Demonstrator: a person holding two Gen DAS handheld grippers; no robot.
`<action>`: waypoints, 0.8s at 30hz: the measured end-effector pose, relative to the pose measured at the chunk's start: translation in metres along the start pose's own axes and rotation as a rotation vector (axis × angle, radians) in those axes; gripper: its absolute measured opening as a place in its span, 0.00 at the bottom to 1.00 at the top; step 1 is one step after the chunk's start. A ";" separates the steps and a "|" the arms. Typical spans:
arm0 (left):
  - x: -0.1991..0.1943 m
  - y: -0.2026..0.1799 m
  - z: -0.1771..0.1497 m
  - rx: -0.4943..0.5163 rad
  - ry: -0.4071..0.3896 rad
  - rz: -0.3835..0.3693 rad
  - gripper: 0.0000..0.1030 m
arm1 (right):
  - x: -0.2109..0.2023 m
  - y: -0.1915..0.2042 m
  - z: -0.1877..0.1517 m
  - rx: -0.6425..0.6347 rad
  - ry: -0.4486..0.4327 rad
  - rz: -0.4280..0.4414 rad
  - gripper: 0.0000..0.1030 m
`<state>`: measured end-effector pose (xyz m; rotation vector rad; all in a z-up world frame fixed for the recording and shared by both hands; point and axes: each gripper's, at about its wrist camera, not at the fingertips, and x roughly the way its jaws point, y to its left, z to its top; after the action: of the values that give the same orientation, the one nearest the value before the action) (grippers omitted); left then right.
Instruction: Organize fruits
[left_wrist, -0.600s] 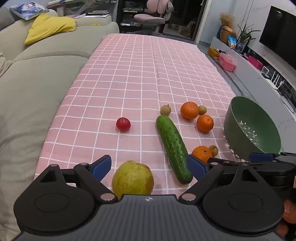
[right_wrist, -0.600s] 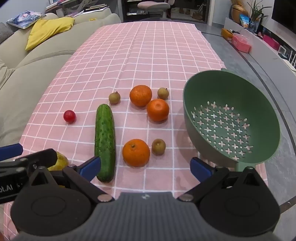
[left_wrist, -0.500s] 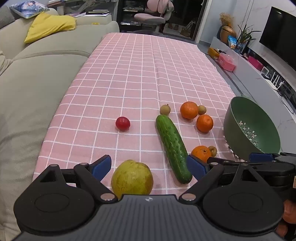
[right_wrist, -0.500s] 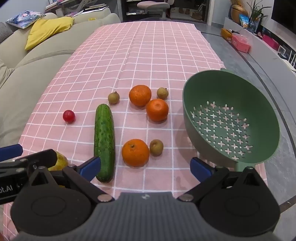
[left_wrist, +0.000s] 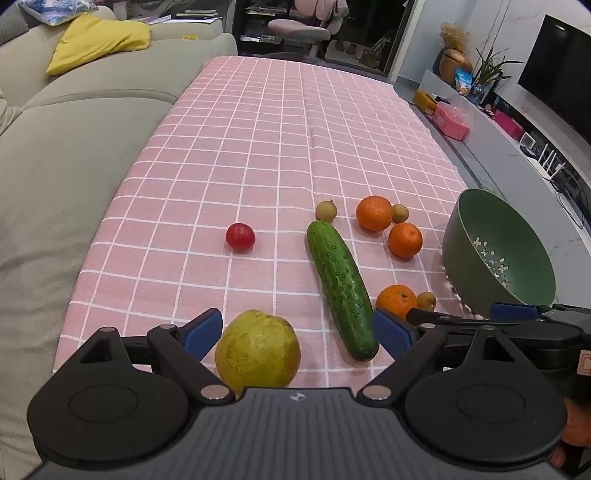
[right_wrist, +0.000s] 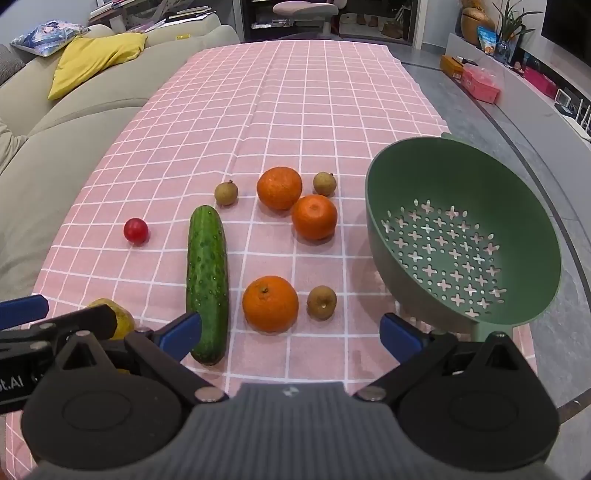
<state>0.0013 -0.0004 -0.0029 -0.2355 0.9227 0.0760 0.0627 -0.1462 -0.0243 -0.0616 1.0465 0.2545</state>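
The left gripper (left_wrist: 297, 334) has its jaws spread wide over the near edge of the pink checked cloth (left_wrist: 258, 147), a yellow-green pear (left_wrist: 258, 352) between its blue pads but not pinched; the right gripper (right_wrist: 290, 332) is equally wide apart and holds nothing, with the nearest orange (right_wrist: 270, 303) and a small brown fruit (right_wrist: 322, 302) ahead of it. A cucumber (right_wrist: 207, 282) lies lengthwise left of that orange, two more oranges (right_wrist: 314, 217) touch farther back, a red tomato (right_wrist: 136, 230) sits apart to the left, and the empty green colander (right_wrist: 461, 236) stands tilted at the right edge, a grey sofa (left_wrist: 74, 147) beside the table

Colander (right_wrist: 406, 258) right of oranges (right_wrist: 314, 217), cucumber (right_wrist: 207, 273) left
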 end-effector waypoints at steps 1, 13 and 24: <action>0.001 0.001 0.001 0.001 0.001 0.000 1.00 | 0.000 0.000 0.000 -0.001 0.000 0.000 0.96; 0.002 0.000 0.000 0.005 0.001 0.001 1.00 | 0.002 0.001 -0.001 0.000 0.009 0.000 0.96; 0.001 0.000 0.000 0.008 -0.003 0.001 1.00 | 0.004 0.001 -0.001 -0.002 0.011 0.000 0.96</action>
<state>0.0023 -0.0005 -0.0036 -0.2271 0.9201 0.0732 0.0632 -0.1446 -0.0281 -0.0647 1.0575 0.2551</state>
